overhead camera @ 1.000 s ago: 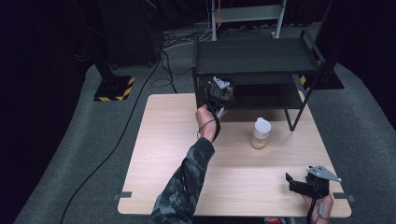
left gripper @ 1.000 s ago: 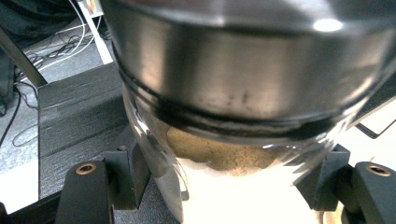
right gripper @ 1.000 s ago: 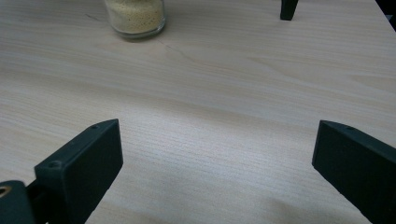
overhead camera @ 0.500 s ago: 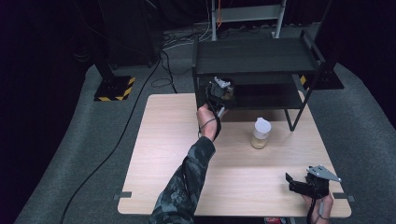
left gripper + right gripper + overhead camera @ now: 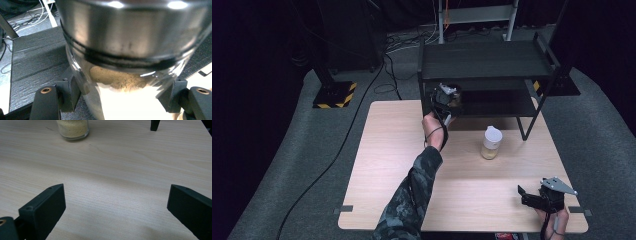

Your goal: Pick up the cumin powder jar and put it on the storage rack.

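Both left fingers [image 5: 71,91] clamp a steel-lidded jar [image 5: 130,57]; right fingers [image 5: 41,211] gape wide.

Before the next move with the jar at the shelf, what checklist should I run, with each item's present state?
1. Left gripper clamped on the metal-lidded jar: ok, a pad on each side.
2. Jar upright: cannot tell.
3. Jar resting on the rack's lower shelf: cannot tell.
4. Right gripper clear of the work: ok, open over the table near its front edge.
5. White-capped jar out of the way: ok, standing apart in front of the rack.
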`<state>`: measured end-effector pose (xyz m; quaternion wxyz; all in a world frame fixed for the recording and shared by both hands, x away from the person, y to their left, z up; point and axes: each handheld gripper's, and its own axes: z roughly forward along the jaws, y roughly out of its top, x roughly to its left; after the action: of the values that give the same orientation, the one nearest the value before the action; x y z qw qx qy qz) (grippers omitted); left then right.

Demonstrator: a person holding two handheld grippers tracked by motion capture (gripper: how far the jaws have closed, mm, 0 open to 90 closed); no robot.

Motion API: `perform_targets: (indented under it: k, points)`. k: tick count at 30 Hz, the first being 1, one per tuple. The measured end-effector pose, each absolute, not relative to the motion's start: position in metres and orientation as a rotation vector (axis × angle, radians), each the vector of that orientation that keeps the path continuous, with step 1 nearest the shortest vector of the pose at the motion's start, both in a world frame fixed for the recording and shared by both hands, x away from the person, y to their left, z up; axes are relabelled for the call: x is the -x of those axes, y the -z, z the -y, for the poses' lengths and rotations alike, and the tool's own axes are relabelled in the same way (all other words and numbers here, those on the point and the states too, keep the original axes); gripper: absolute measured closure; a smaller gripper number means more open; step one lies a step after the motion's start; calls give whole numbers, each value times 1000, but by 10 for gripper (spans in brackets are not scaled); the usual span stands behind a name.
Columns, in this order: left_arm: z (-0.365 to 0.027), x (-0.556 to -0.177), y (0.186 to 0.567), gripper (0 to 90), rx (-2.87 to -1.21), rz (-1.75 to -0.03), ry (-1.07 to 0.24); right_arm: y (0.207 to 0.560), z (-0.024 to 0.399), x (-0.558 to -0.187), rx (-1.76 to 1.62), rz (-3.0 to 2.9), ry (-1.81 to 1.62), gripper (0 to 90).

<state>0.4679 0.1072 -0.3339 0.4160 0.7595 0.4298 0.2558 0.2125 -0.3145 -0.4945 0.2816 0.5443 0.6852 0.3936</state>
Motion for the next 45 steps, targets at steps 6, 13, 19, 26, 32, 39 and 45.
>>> perform_targets:
  k: [6,13,19,26,32,39,45]
  points:
    - [-110,-470,335,302,-1909,-1070,-635,494,314,-213,-1457,-1838,-1052,6]
    - [-110,-471,334,301,-1912,-1067,-630,494,314,-213,-1459,-1837,-1051,6]
    - [-111,-471,334,299,-1915,-1065,-626,494,314,-213,-1457,-1838,-1051,6]
    - [-111,-471,331,204,-1944,-1037,-621,494,314,-212,-1456,-1838,-1052,5]
    - [-112,-468,328,60,-1965,-1031,-621,494,314,-212,-1458,-1836,-1051,6]
    - [-117,-458,326,27,-1963,-1025,-628,494,313,-212,-1454,-1838,-1046,5]
    - [-124,-441,327,0,-1977,-973,-630,494,313,-213,-1453,-1838,-1041,5]
